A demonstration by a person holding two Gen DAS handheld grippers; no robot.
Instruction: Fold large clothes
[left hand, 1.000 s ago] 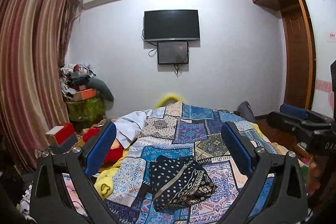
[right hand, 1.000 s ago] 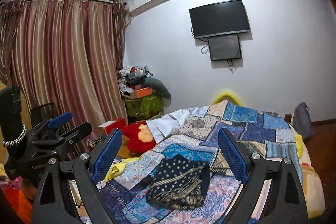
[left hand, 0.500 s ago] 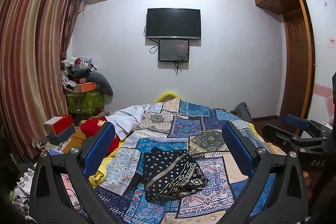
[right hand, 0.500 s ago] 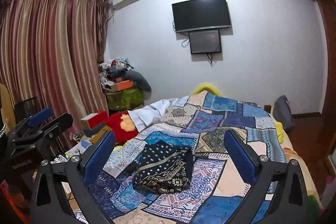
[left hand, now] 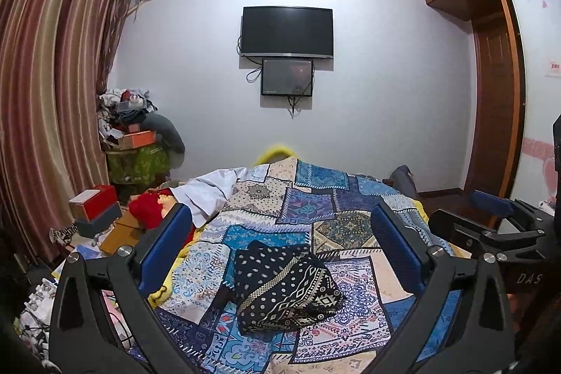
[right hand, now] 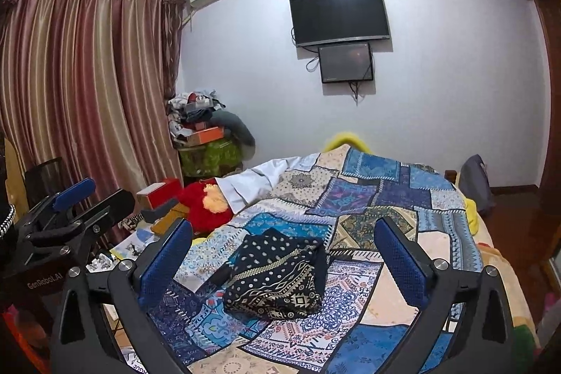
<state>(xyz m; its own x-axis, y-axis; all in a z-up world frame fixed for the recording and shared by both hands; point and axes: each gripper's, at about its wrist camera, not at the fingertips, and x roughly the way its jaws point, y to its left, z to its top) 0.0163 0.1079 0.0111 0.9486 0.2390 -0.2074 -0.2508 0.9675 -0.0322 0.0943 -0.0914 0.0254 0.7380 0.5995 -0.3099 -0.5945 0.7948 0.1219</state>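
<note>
A dark blue patterned garment (left hand: 284,286), folded into a compact bundle, lies on the patchwork bedspread (left hand: 315,209). It also shows in the right wrist view (right hand: 277,279) on the bedspread (right hand: 368,195). My left gripper (left hand: 280,251) is open and empty, held above and short of the bundle. My right gripper (right hand: 284,255) is open and empty too, likewise above it. The right gripper shows at the right edge of the left wrist view (left hand: 491,226); the left gripper shows at the left of the right wrist view (right hand: 70,212).
A white garment (left hand: 210,191) lies at the bed's far left corner beside a red plush toy (left hand: 150,209). Boxes (left hand: 94,209) and a clutter pile (left hand: 133,132) stand left by the curtain. A wardrobe (left hand: 491,93) stands right.
Both grippers have drawn back and risen a little from the bed. The folded bundle has not moved. Both stay open.
</note>
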